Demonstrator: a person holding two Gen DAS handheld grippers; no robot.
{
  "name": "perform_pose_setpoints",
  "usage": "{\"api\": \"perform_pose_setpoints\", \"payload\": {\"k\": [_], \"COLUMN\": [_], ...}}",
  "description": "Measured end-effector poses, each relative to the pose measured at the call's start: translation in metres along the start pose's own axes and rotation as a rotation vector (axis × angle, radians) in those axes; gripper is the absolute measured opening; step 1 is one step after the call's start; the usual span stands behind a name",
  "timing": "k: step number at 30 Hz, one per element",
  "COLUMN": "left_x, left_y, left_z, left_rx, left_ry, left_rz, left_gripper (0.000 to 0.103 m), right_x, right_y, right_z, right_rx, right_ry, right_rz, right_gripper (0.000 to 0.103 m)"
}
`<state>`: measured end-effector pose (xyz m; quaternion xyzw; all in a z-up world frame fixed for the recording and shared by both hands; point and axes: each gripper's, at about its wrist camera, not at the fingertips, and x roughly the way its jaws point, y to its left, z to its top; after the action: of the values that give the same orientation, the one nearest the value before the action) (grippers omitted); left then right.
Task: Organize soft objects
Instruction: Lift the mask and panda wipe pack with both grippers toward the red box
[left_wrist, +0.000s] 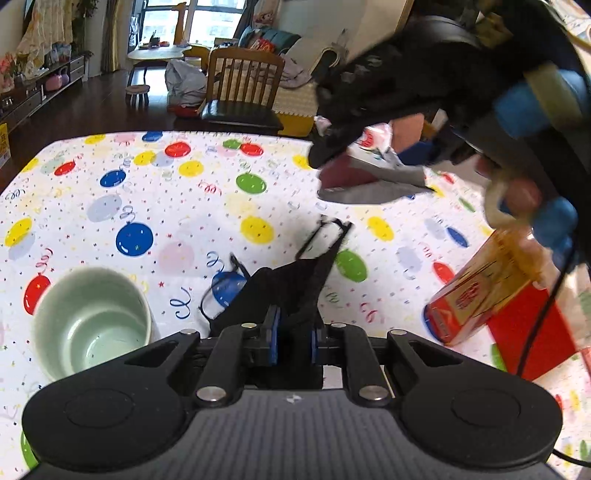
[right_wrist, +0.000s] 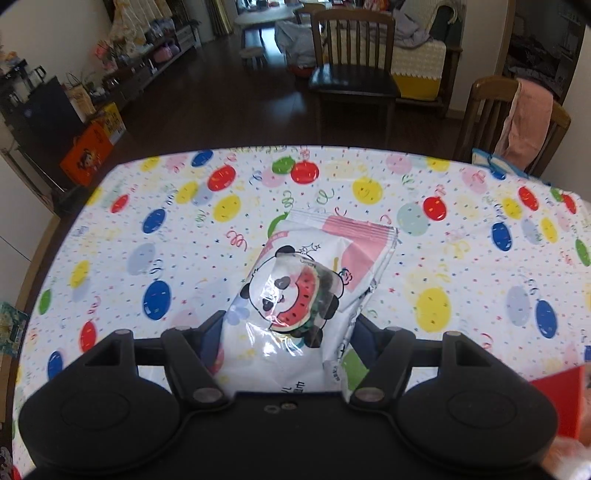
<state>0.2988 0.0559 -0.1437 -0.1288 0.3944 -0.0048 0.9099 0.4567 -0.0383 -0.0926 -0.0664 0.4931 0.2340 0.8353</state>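
L gripper is pitched steeply down over the table, jaws nearly together and clamped on a black face mask; the mask is pinched between the blue pads and its ear loops trail out toward 12–1 o'clock, partly draped on the tablecloth. A pale green cup, upright and empty, is seen at 9 o'clock of the L gripper, just beside it. At 3 o'clock a red-and-yellow carton lies tilted, resting on a red box.

R gripper is likewise angled down, jaws set wide and pressed on a white snack pouch w/ panda-and-watermelon print; the pouch is gripped at its lower half, its sealed end pointing to 12–1 o'clock above the cloth. In the left wrist view the same gripper is seen blurred at 1–2 o'clock w/ the pouch in it, the person's hand on the handle.

Table surface is covered by the white balloon-print cloth. Beyond the far edge, at 12 o'clock, a wooden chair w/ dark seat stands on dark flooring; a second chair w/ pink cloth over its back is at 2 o'clock. A low cabinet runs along the wall at 10 o'clock; windows are at the far end.
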Motion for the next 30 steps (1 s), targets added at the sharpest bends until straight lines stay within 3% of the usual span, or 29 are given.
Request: {"api": "perform_pose_setpoints", "payload": {"k": [15,30], "left_x": [-0.060,-0.112], "left_y": [-0.013,-0.061], "left_z": [0.018,0.042], "left_rx": [-0.028,0.023], "left_ry": [-0.033,-0.098], "left_rz": [-0.051,-0.139], "left_gripper": [0.015,0.015], "right_x": [-0.114,-0.188], "right_y": [-0.020,-0.074], "right_z": [-0.047,-0.103], "right_rx": [-0.017,0.053], "right_ry": [-0.122,-0.186], "right_rz": [0.037,0.075], "right_gripper": [0.069,0.069]}}
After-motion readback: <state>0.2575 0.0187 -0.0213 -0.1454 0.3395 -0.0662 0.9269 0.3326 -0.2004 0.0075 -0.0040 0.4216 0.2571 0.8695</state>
